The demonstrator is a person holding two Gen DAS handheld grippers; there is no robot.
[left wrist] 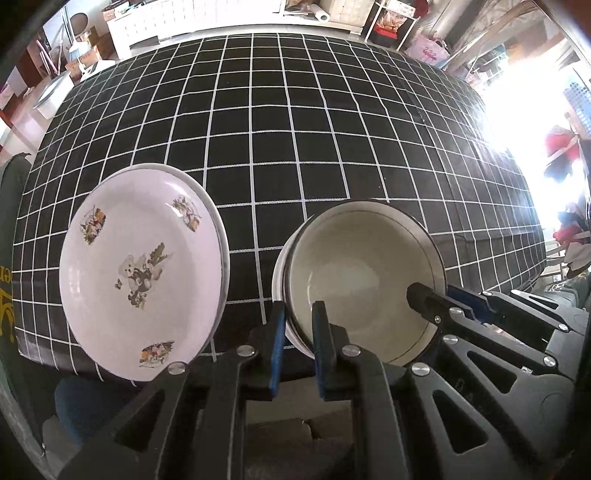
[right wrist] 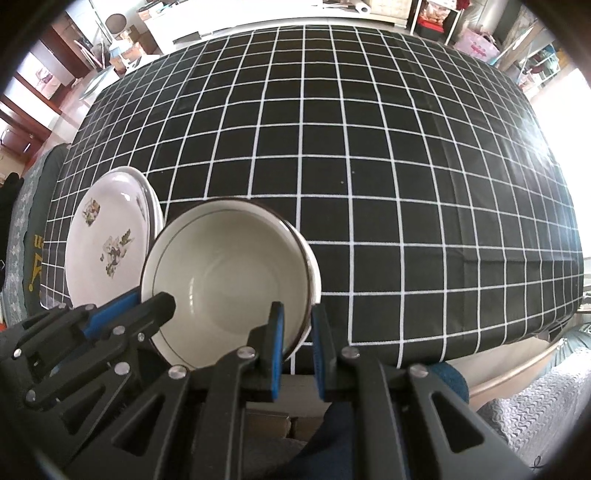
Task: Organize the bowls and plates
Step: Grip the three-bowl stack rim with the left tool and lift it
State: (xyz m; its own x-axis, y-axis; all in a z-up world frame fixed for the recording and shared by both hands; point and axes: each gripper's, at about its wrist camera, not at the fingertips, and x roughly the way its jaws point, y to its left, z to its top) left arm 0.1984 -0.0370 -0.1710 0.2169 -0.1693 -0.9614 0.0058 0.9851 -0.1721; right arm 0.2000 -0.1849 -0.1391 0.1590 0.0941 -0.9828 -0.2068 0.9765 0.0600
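Observation:
A stack of cream bowls with a dark rim line [left wrist: 365,277] sits near the table's front edge; it also shows in the right wrist view [right wrist: 229,277]. My left gripper [left wrist: 298,332] is shut on the stack's left rim, one finger inside and one outside. My right gripper [right wrist: 297,332] is shut on the right rim in the same way. To the left lies a stack of white floral plates [left wrist: 140,269], also in the right wrist view [right wrist: 107,247]. Each gripper shows in the other's view [left wrist: 461,306] [right wrist: 122,321].
The table carries a black cloth with a white grid [left wrist: 295,129], which runs far back and to the right [right wrist: 406,166]. Shelves, boxes and clutter stand beyond the far edge [left wrist: 332,14]. A dark green cloth [right wrist: 33,229] lies at the left.

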